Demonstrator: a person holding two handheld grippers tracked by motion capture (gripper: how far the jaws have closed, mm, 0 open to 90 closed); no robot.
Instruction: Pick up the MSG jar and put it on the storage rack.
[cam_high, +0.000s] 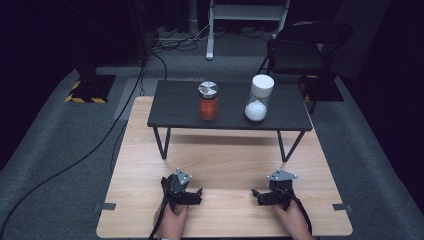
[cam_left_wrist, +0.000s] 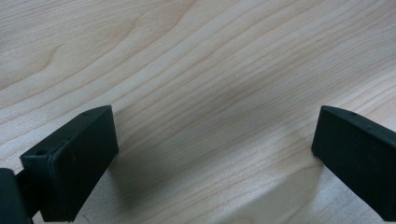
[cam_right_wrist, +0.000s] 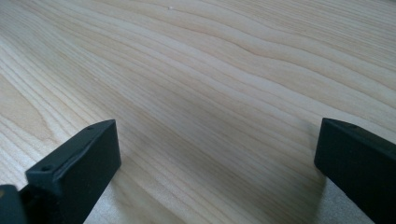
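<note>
High view: two jars stand on a small dark shelf (cam_high: 175, 107) at the far side of the desk (cam_high: 225, 165), one orange-filled jar (cam_high: 208, 101) left, one white-filled jar (cam_high: 259, 98) right, both well apart from the left gripper (cam_high: 192, 192) and right gripper (cam_high: 260, 196), whose fingers are spread over bare wood near the person

Black folding chair (cam_high: 303, 50), floor cables (cam_high: 176, 42)

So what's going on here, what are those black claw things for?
A person holds the left gripper and the right gripper low over the wooden table, both open and holding nothing. Beyond them, on a small dark shelf, stand an orange-filled jar and a white-lidded jar, both untouched.
</note>
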